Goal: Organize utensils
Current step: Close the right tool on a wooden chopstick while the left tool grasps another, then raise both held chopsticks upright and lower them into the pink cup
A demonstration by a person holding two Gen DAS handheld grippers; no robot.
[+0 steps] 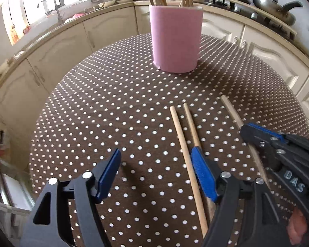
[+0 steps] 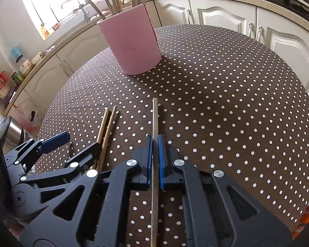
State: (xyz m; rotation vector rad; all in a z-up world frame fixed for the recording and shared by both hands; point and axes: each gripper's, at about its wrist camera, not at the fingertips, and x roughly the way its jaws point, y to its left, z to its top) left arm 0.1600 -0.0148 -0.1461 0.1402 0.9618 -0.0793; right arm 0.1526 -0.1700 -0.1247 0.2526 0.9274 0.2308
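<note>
A round table (image 2: 226, 94) in a brown polka-dot cloth carries everything. Toward its far edge stands the pink holder (image 1: 176, 39), already bristling with wooden sticks. Near the front edge lie two loose chopsticks (image 1: 186, 144) side by side. Just right of them, the right gripper (image 2: 155, 142) is pinched tight on a single chopstick (image 2: 155, 115), which lies low over the cloth. The left gripper (image 1: 156, 162) hangs wide apart and empty, one pad over the pair. The step in hand looks like a pickup; next likely comes lifting, tipping upright, and dropping into the holder.
</note>
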